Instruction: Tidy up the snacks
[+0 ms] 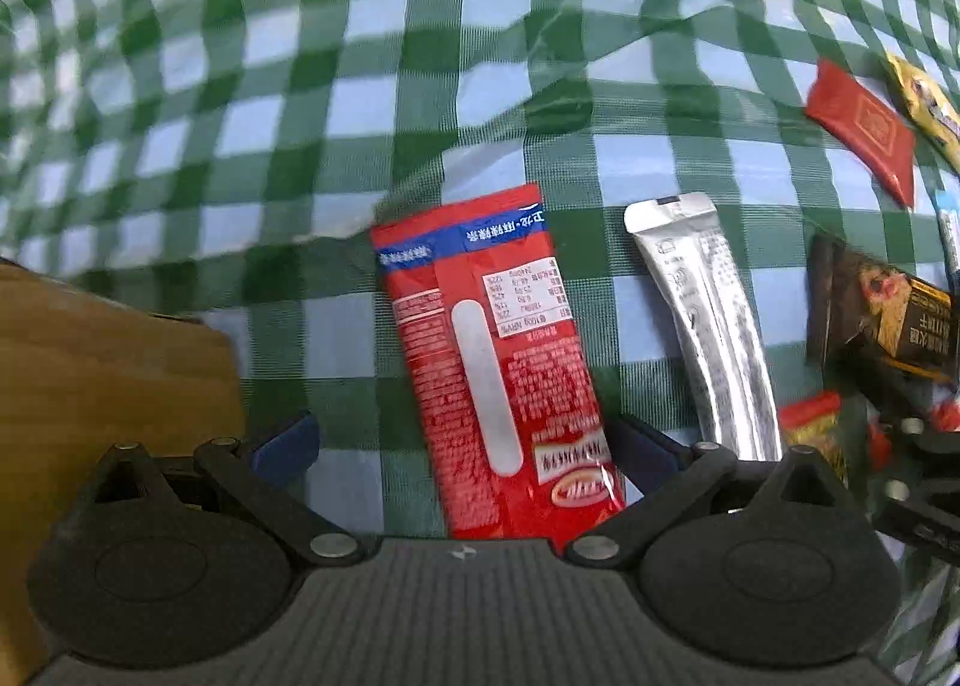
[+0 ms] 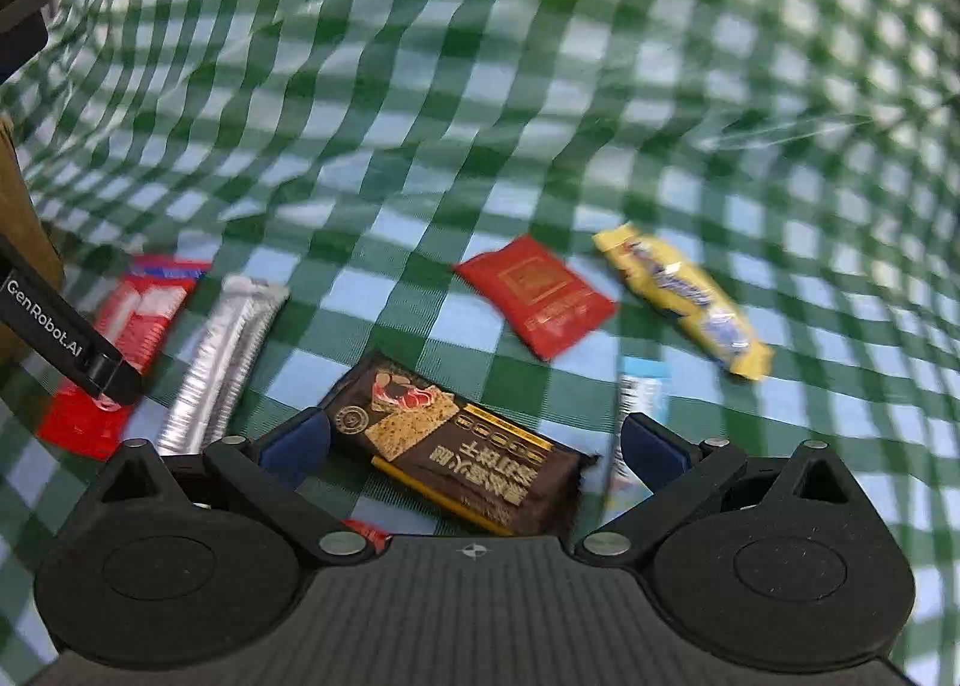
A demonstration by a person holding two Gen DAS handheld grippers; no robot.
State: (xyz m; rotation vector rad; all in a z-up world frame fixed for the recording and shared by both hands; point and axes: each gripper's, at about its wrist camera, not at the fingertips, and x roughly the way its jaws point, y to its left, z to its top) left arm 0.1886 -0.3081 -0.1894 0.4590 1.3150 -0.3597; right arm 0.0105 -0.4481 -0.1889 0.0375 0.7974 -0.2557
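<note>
Left gripper [image 1: 465, 446]: fingers spread wide, holding nothing; the long red packet [image 1: 492, 362] lies flat between them, its near end running under the gripper body. Risk, as judged: the glossy film is thin and flat on the checked cloth [image 1: 240, 146]; closing from this height may skate over it or pinch cloth with it. The silver stick packet [image 1: 708, 326] sits just outside the right finger and could be nudged. A wooden box edge [image 1: 90, 362] stands outside the left finger.

Right gripper [image 2: 474, 443]: fingers likewise spread, empty; the dark biscuit packet [image 2: 462, 446] lies slantwise between them. Its skew may let it twist in a grasp. A small blue-and-white packet [image 2: 639, 392] touches or nearly touches the right finger and may be caught.

Count: one long red, one silver, one dark, one blue-white, one square red sachet [image 2: 537, 293], one yellow bar [image 2: 684, 296], plus one small red-and-yellow item partly hidden near the right gripper.
</note>
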